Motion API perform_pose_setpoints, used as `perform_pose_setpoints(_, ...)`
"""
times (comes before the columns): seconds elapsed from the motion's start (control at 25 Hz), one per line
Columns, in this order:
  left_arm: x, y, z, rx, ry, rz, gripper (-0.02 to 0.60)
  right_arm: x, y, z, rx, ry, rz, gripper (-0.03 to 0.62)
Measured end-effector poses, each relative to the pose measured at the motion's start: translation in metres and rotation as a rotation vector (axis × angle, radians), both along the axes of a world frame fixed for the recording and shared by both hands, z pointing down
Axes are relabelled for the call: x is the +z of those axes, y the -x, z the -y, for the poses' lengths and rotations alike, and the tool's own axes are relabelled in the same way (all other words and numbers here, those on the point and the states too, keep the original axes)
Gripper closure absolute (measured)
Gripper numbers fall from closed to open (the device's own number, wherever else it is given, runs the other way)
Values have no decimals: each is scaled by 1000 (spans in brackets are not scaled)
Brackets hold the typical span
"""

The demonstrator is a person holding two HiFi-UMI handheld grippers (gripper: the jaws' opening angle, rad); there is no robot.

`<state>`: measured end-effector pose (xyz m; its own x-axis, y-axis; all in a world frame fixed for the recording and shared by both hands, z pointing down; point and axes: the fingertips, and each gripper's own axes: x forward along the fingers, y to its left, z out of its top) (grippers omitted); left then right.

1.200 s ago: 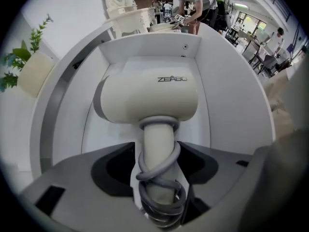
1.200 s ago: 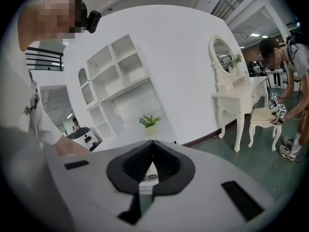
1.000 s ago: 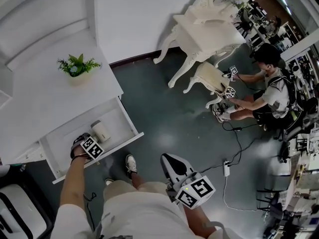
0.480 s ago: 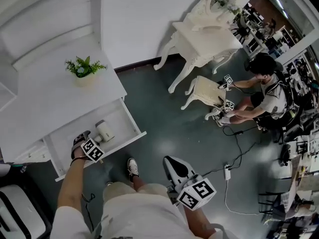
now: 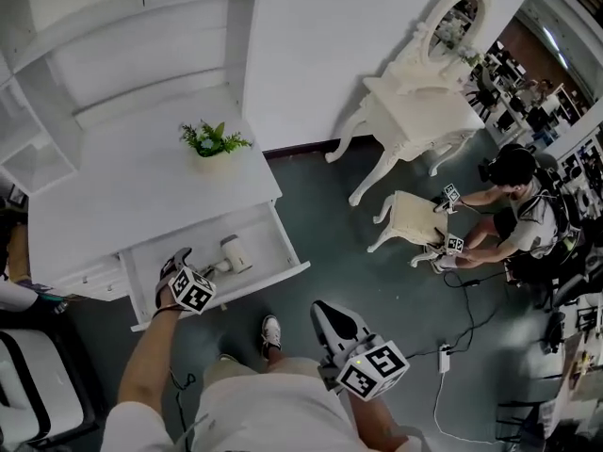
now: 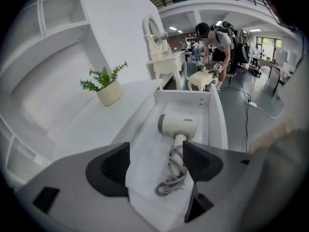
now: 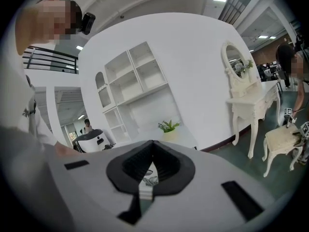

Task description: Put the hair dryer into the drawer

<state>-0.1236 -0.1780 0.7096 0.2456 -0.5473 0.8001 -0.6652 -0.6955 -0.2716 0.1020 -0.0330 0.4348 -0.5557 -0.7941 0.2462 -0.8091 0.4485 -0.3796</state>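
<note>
A cream hair dryer (image 5: 233,252) lies in the open white drawer (image 5: 283,278) with its nozzle end toward the far end. In the left gripper view the hair dryer (image 6: 177,125) rests on the floor of the drawer (image 6: 218,124), its grey cord (image 6: 172,179) coiled at the near end. My left gripper (image 5: 175,262) hangs over the drawer's near end. The left gripper (image 6: 155,161) is open; its jaws have just been opening and nothing is between them. My right gripper (image 5: 332,314) is held in front of my body over the floor. The right gripper (image 7: 152,149) is shut, empty.
A potted plant (image 5: 212,143) stands on the white cabinet top (image 5: 122,196) behind the drawer. A white dressing table (image 5: 415,111) and stool (image 5: 413,218) stand to the right, where another person (image 5: 528,217) crouches. Cables (image 5: 443,356) lie on the dark floor. My shoe (image 5: 271,331) is below the drawer front.
My left gripper has let go of the hair dryer and risen out of the drawer, leaving the dryer lying inside. The right gripper stays shut at my front.
</note>
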Motion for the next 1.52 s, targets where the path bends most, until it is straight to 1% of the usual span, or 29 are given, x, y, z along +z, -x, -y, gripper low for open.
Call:
perform_pose_setpoints(0.12,-27,8,-12,-52,-30,-81,239,-2,19,-1,-39,-2,15,585)
perform_pose_setpoints(0.2,-48,16,-19,-107,-57,-155,241,-3,35,-1,-71,-4,23,585)
perform_pose_setpoints(0.36,-93,40,-31,-246,-144,-308,253,-8,66,1,-145,-16,35,585)
perform_pose_setpoints(0.48,-115,51,-47,-293,-208,-384,278,-8,86,-5,-173,-19,39,585)
perform_pose_setpoints(0.6,-130,64,-65,-332,-262,-416,302,-4,102,-13,-204,-16,41,585)
perform_pose_setpoints(0.84,-154,102,-93,-416,-350,-469,354,7,130,-26,-256,5,59,585)
perform_pose_setpoints(1.0,-172,128,-110,-491,-407,-510,408,1,146,-30,-287,-6,48,585)
perform_pose_setpoints(1.12,-182,140,-118,-533,-434,-534,463,-4,155,-30,-307,-15,36,585)
perform_pose_setpoints(1.28,-192,148,-125,-544,-452,-552,526,-7,162,-30,-324,-24,23,585)
perform_pose_setpoints(1.36,-199,148,-129,-534,-463,-576,543,-7,162,-31,-330,-30,18,585)
perform_pose_setpoints(1.52,-227,154,-137,-524,-533,-594,565,-11,164,-32,-332,-47,8,585)
